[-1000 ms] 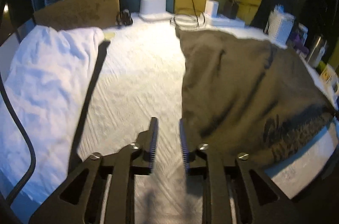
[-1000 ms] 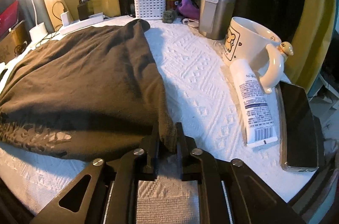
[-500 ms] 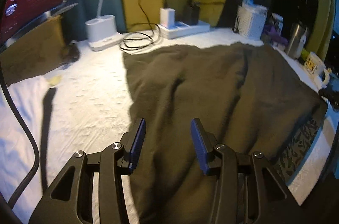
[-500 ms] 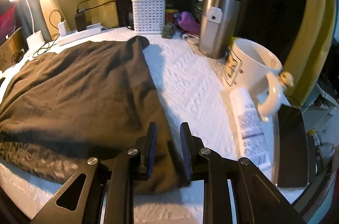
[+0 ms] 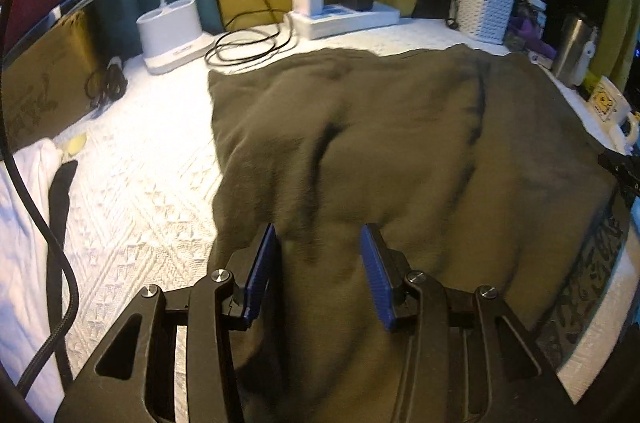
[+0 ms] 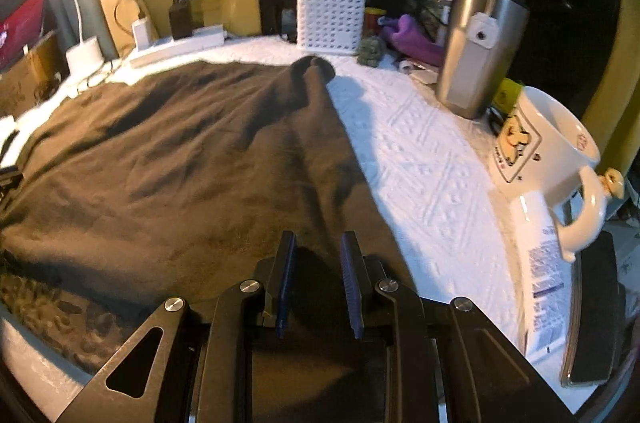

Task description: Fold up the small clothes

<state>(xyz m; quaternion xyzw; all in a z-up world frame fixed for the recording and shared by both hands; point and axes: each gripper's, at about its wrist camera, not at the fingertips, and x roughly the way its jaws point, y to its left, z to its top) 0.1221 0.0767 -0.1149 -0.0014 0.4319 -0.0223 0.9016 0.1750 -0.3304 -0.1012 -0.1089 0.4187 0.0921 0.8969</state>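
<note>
Both jaws spread over the shirt (image 5: 380, 143), nothing pinched by left gripper (image 5: 318, 273) or right gripper (image 6: 316, 283): lower, pinch hem corners evenly.

The dark olive-brown garment (image 5: 380, 151) lay spread flat and wrinkled across the frame's centre, printed lettering along its lower-right edge.
</note>
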